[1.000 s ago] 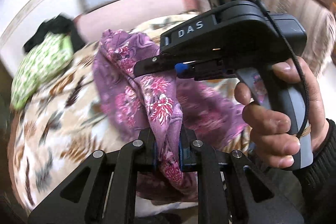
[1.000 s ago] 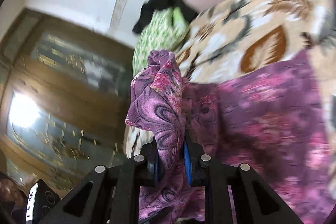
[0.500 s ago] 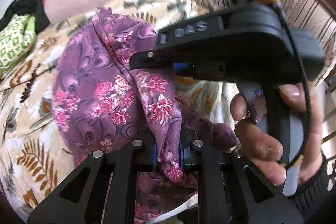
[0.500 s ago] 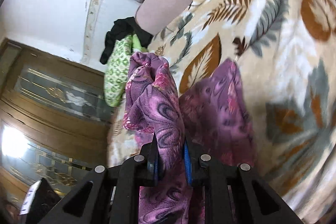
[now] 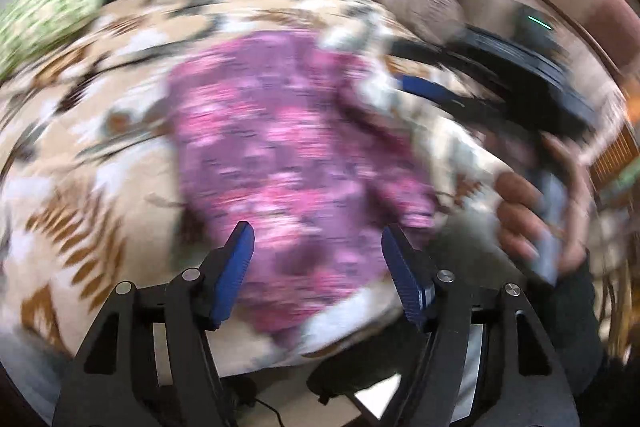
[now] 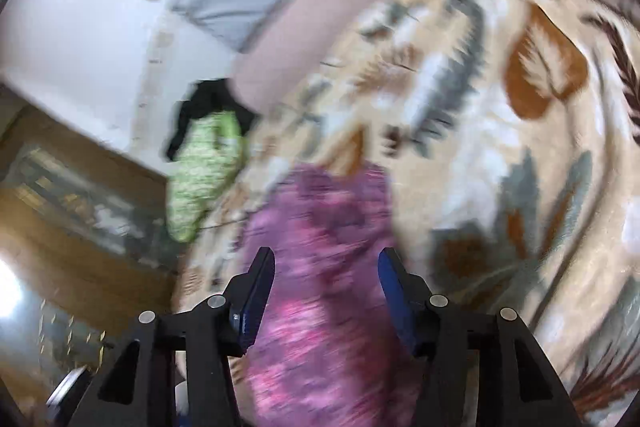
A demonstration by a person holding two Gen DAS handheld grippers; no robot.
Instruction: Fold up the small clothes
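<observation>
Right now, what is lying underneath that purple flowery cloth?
The purple floral garment lies on a beige leaf-patterned blanket, which shows all around it. Whatever is beneath the blanket is covered. Both grippers, left and right, are open.

Left gripper (image 5: 318, 259) and right gripper (image 6: 326, 285), jaws spread wide, empty; right hand (image 5: 540, 203) wraps the right gripper's handle.

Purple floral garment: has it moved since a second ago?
Yes. The purple floral garment dropped from both opened grippers and lies flat on the leaf-print blanket, below the left gripper.
</observation>
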